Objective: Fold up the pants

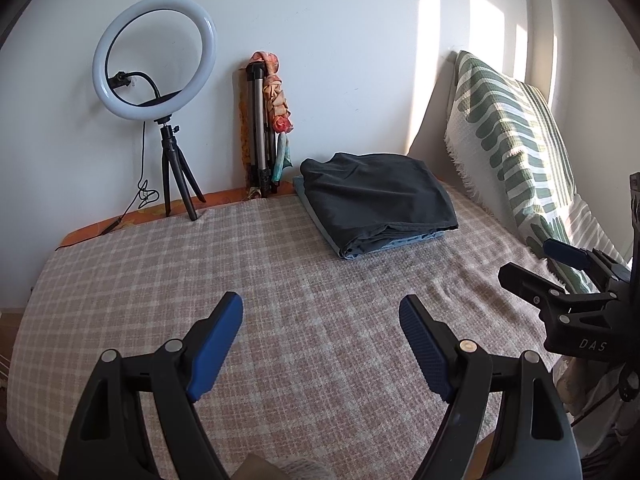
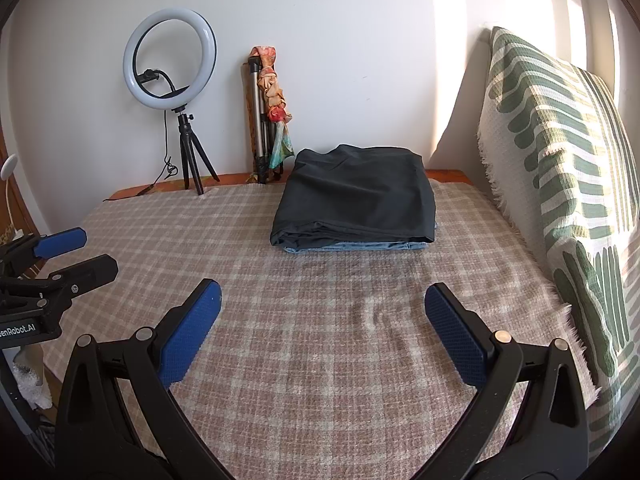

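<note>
Left wrist view: the left gripper (image 1: pixel 321 320) at the frame's bottom has its jaws released over the checked bed (image 1: pixel 160 280) — the right gripper (image 2: pixel 322 308) likewise — while the dark pants (image 1: pixel 376 196) lie folded at upper centre on a blue garment (image 1: pixel 400 242).

Folded pants (image 2: pixel 354 196) lie stacked on another folded garment (image 2: pixel 360 246) near the bed's (image 2: pixel 320 340) far edge; ring light (image 2: pixel 170 54) at its far-left corner, pillow (image 2: pixel 560 168) along the right edge.
</note>
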`<state>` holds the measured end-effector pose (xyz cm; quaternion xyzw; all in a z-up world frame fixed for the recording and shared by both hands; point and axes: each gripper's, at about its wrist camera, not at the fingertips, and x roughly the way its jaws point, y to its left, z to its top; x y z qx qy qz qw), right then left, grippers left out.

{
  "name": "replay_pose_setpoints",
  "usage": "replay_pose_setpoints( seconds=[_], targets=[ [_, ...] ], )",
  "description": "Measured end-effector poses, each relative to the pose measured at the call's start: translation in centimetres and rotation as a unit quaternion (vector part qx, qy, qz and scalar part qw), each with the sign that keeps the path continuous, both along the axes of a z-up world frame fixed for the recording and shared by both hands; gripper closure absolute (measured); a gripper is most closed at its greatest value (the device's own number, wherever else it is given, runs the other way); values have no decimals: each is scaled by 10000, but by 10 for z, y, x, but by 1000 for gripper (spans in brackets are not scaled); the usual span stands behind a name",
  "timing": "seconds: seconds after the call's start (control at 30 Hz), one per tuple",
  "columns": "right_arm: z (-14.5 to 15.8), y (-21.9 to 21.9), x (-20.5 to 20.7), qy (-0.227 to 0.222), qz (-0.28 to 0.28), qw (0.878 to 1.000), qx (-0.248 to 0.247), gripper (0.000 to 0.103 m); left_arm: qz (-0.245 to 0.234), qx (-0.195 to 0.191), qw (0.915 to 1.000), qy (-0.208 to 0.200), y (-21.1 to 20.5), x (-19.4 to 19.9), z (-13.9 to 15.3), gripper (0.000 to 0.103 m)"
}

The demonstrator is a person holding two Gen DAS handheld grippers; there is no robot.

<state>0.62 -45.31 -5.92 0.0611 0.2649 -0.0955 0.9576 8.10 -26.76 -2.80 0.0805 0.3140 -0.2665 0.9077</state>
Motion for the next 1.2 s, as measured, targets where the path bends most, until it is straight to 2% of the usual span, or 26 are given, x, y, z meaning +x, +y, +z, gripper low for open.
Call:
replay_pose_setpoints(
  seconds=[0.9,1.2],
  targets=[
    [-1,3,1,15,7,10000,21,0,71,27,9999,121,-1,0,-1,24],
    [-2,4,3,23,31,10000,31,0,66,60,10000,42,-2,-2,0,24]
  ],
)
